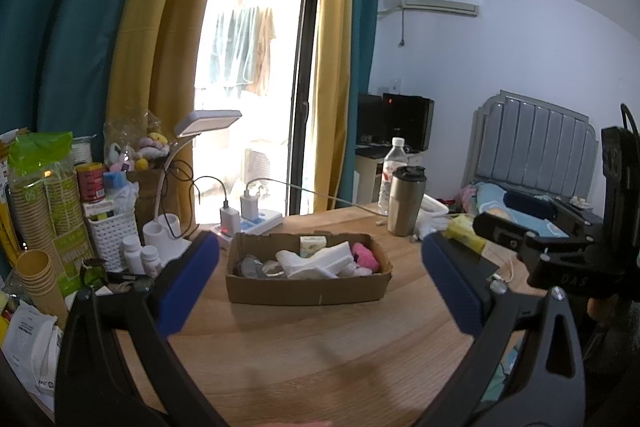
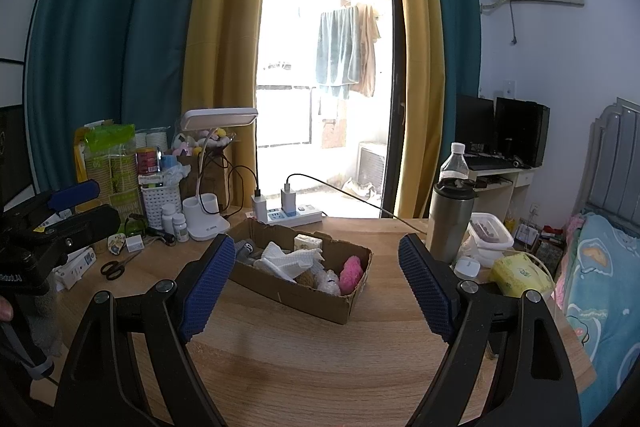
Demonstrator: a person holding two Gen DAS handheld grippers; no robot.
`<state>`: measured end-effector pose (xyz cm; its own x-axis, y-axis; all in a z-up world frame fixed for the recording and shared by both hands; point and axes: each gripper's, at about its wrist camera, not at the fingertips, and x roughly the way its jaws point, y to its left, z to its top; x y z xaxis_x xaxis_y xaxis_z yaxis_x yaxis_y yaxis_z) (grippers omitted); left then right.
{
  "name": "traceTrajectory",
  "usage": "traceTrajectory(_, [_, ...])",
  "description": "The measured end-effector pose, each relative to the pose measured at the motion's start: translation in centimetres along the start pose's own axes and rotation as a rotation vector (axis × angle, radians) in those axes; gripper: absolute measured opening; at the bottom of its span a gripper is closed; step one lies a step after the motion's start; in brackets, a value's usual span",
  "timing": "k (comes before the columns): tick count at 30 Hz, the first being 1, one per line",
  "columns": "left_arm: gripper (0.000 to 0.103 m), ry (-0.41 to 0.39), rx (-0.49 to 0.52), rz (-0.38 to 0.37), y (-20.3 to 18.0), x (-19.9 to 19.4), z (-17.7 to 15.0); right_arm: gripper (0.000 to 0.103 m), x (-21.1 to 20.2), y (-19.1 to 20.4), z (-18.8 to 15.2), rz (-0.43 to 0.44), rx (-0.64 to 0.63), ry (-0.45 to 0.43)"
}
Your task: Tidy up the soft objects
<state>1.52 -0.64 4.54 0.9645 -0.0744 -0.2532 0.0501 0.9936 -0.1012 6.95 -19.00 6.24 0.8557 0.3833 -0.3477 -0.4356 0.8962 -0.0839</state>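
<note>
Sitting at the middle of the frame on the wooden table (image 2: 320, 367), the cardboard box (image 2: 296, 297) holds a white cloth (image 2: 286, 259) and a pink plush (image 2: 351, 273); left gripper (image 1: 320, 283) and right gripper (image 2: 316, 287) both hover before it, jaws spread wide and empty

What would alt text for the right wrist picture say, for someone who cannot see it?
An open two-finger gripper hangs above a wooden table, pointing at a shallow cardboard box that holds white cloths and a pink fluffy thing. A metal cup stands to the right, a desk lamp to the left.
</note>
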Motion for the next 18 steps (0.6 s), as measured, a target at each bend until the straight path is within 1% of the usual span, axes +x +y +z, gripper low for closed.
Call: traceTrajectory(18, [0.102,0.014,-0.006,0.005,-0.12,0.51,-0.36,0.086,0.11,0.32,-0.25,0.006,-0.005,0.004])
